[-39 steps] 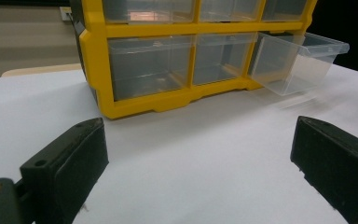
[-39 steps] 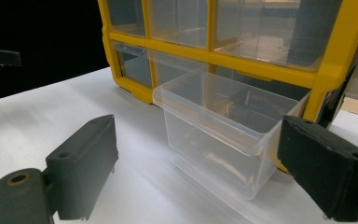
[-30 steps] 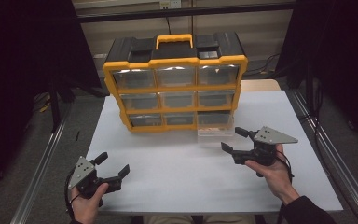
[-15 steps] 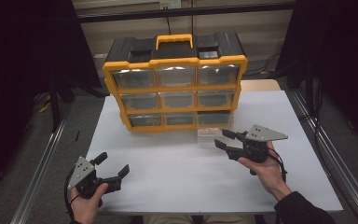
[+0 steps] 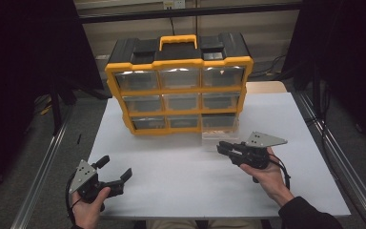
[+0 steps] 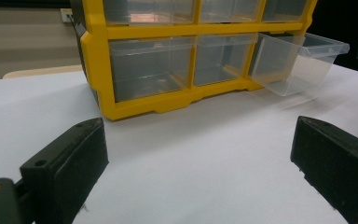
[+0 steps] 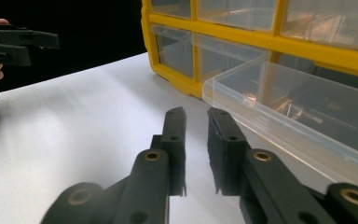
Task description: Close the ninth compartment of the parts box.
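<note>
At the desk's (image 5: 181,191) near left corner, well in front of the organizer (image 5: 178,88), the left claw (image 5: 112,174) rests wide open and empty, apparently waiting. The organizer's bottom-right drawer (image 5: 220,131) stands pulled out, likely for access to its contents. Just in front of that drawer, the right claw (image 5: 225,148) has just been closing with nothing between its jaws; only 1 narrow gap remains.

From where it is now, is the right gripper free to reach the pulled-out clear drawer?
Probably yes. The right gripper sits just in front of the clear drawer, bare table between them; its jaws have just been closing, nothing between them.
</note>
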`<state>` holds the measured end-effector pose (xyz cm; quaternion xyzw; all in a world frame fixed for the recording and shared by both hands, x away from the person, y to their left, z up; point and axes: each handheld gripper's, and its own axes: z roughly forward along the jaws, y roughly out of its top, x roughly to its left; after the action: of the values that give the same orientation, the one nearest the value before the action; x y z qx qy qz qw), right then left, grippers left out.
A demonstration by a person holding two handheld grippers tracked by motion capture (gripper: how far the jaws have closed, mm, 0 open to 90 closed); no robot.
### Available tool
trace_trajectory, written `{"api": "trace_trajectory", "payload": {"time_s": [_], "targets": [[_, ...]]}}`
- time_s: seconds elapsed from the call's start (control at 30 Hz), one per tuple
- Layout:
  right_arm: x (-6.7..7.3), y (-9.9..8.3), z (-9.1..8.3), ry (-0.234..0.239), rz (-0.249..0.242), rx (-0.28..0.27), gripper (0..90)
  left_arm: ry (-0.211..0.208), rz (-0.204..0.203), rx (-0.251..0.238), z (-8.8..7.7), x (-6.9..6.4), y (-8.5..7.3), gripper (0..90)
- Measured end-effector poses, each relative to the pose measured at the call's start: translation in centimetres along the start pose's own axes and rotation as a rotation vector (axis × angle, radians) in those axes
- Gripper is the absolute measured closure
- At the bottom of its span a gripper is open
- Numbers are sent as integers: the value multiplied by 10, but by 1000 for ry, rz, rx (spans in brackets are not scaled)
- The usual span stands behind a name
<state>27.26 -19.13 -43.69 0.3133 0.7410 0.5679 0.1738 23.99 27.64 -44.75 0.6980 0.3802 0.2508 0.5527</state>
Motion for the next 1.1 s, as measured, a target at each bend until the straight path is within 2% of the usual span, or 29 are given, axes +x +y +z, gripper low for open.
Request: {"api": "trace_trajectory", "payload": {"time_s": [0.23,0.53,1.1], "targets": [[-2,-4,1,12,3,20,900,-1,0,-1,0,0,0,36],[-2,-11,8,18,-5,65,900,0,2,-2,0,0,0,36],[-10,-17,20,1,-26,99,900,-3,5,0,0,0,0,33]]}}
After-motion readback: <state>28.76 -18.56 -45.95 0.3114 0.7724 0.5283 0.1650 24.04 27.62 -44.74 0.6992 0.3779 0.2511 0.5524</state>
